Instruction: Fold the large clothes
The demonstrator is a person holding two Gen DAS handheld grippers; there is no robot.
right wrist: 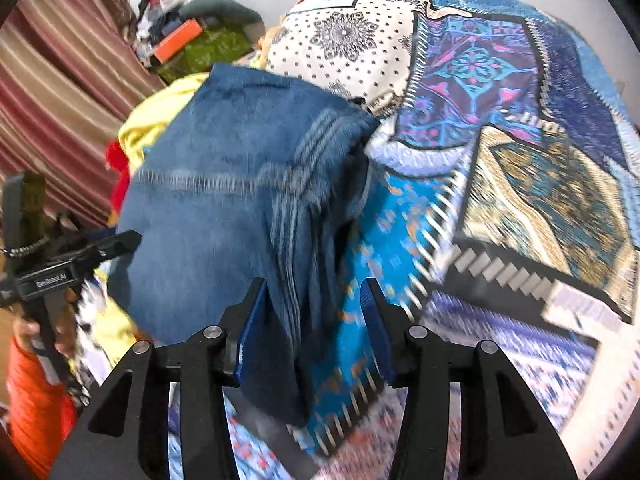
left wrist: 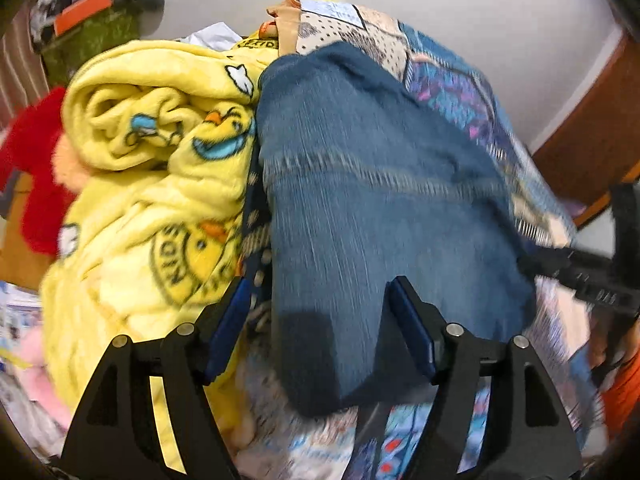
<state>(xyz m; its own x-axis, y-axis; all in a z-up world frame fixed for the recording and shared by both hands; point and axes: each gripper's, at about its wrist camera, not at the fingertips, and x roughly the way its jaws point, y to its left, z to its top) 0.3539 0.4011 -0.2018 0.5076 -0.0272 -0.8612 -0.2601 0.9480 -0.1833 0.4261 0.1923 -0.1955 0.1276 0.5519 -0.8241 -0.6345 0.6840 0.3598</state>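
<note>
A folded pair of blue jeans (left wrist: 360, 184) lies on a patchwork bedspread (left wrist: 452, 92). My left gripper (left wrist: 318, 284) is open, and the near end of the jeans sits between its blue pads, clear of the left pad. In the right wrist view the jeans (right wrist: 224, 184) have a stacked folded edge running down between the jaws of my right gripper (right wrist: 316, 284). That gripper is open too: the cloth rests by its left pad and the right pad stands apart over the bedspread (right wrist: 500, 140).
A rumpled yellow duck-print blanket (left wrist: 152, 128) is piled left of the jeans, with a red plush thing (left wrist: 36, 168) beyond it. A striped curtain (right wrist: 52, 100) hangs at the left, with clutter and green cloth (right wrist: 208, 48) behind. An orange sleeve (right wrist: 32, 412) holds the left tool.
</note>
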